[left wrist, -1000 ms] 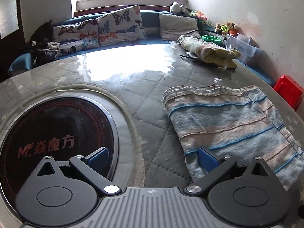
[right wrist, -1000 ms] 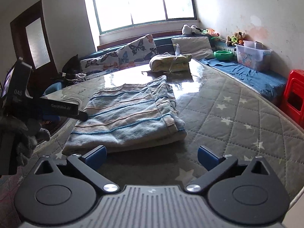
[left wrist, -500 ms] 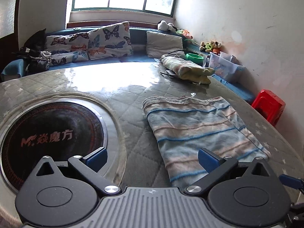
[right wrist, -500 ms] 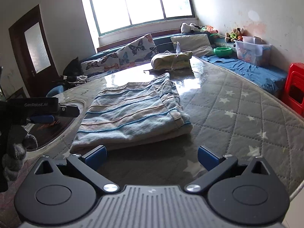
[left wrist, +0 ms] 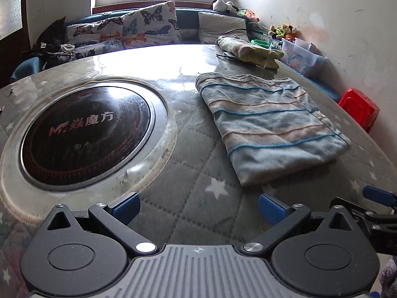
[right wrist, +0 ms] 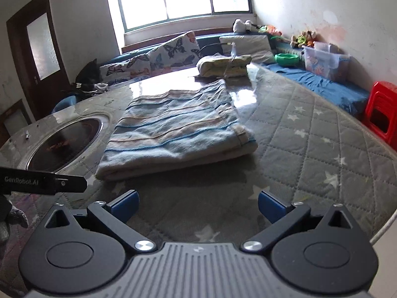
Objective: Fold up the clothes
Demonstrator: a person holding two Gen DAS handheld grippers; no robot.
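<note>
Folded blue-and-beige striped cloth point(left wrist: 268, 124) flat on grey quilted star table point(left wrist: 198, 164), left gripper point(left wrist: 198, 207) spread, empty; right gripper point(right wrist: 198, 204) spread, empty; only right view shows brown door point(right wrist: 37, 57).

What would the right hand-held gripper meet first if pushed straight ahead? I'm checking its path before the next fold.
Probably the near edge of the folded striped towel. The right hand-held gripper is open, with only bare quilted table cover between. It might graze the cover first; its height is unclear.
</note>
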